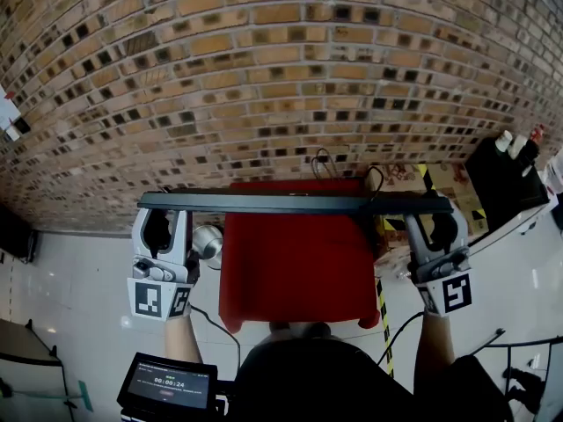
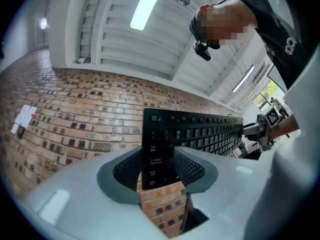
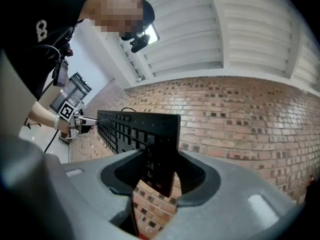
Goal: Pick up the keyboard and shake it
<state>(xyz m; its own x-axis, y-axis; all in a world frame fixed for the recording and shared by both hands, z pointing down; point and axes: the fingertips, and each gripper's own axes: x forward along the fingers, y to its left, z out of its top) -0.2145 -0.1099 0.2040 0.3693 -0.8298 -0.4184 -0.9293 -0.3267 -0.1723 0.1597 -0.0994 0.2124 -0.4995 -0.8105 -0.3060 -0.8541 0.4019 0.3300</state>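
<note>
While the left hand-held gripper and right hand-held gripper clamp its ends, the keyboard hangs level.
</note>
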